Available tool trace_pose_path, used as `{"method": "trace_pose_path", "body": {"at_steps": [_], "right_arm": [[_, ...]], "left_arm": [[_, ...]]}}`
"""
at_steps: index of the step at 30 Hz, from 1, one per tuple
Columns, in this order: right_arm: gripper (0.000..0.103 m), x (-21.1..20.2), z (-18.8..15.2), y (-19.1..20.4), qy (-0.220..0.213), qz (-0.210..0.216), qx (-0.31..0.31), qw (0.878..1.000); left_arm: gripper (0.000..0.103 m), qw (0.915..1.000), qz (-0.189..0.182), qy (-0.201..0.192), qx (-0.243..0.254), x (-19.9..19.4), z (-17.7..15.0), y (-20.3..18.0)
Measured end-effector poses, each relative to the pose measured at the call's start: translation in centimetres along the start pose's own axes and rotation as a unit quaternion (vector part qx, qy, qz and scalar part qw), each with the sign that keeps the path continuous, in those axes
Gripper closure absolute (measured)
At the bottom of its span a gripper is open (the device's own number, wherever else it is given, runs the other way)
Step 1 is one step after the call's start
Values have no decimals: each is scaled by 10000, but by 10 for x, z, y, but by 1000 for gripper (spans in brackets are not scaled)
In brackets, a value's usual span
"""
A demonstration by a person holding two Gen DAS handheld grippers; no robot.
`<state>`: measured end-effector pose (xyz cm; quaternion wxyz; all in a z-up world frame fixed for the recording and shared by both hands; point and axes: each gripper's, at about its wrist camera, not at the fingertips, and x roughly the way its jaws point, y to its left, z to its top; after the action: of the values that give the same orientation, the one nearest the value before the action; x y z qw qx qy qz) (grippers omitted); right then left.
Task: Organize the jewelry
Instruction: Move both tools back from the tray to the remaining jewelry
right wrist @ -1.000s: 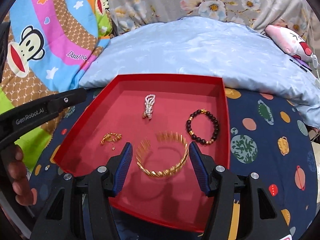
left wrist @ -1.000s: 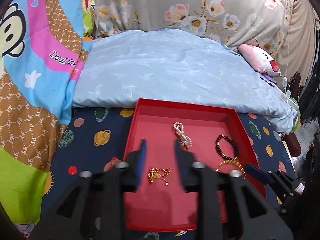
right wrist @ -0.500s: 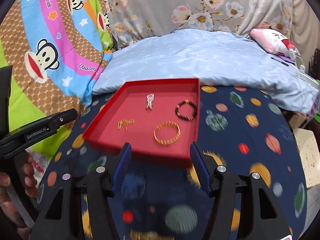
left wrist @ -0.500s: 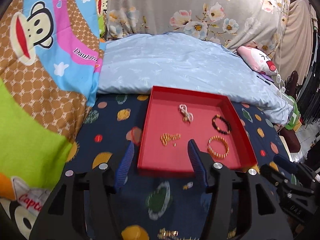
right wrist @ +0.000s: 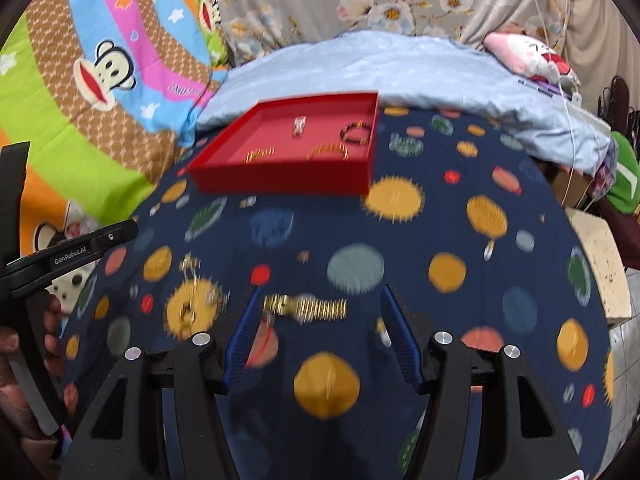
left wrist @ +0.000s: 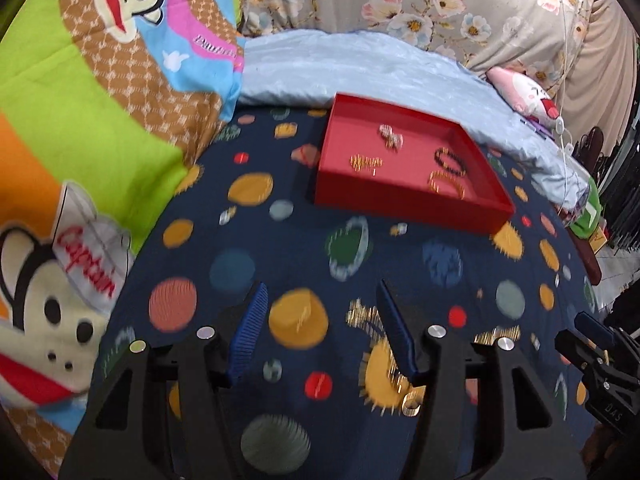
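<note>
My right gripper [right wrist: 320, 334] has its fingers [right wrist: 240, 344] spread apart, and nothing is held in them. Just past the tips, right in the gap, a gold watch [right wrist: 306, 307] lies flat on the dark bed cover [right wrist: 400, 300] with the planets on it. Its long way runs from side to side, from one finger across to the other. So to my mind the fingers would meet its two ends, not its thin sides. I would turn my wrist, or grab it across the middle.

My left gripper [left wrist: 320, 334] is open too, and empty. Its fingers [left wrist: 248, 328] sit over a yellow spot on the cover. A small gold chain [left wrist: 362, 314] lies just by the right finger. A gold ring [left wrist: 410, 405] sits lower down, close under that same finger. Both are blurry, so I cannot say more about them.

The watch is nearer my right hand. The chain and the ring are nearer my left.

Farther out is the red tray [right wrist: 280, 178], well away from both grippers. It already has four things in it: a pearl piece [right wrist: 299, 126], a dark bead bracelet [right wrist: 356, 133], a gold bangle [right wrist: 328, 151] and a gold chain piece [right wrist: 260, 155]. I think the loose pieces still need to go there.
</note>
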<state>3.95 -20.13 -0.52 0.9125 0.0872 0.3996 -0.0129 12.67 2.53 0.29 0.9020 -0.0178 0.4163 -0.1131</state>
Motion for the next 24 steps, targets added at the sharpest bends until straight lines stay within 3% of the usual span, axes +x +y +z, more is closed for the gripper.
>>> {"method": "trace_pose_path", "body": {"at_steps": [8,18,24], "right_arm": [[47,23,-11,5,225,183,-34,9996],[52,68,11,11,446,511,-80,9977],[52,75,1,10,648,564,-91,9963]], "left_arm": [[48,9994,-12,335,59,7,-31,-6],[48,9987,-52,503,92,16,-39,-10],[48,9984,-38,567,54,19,-41,-6]]}}
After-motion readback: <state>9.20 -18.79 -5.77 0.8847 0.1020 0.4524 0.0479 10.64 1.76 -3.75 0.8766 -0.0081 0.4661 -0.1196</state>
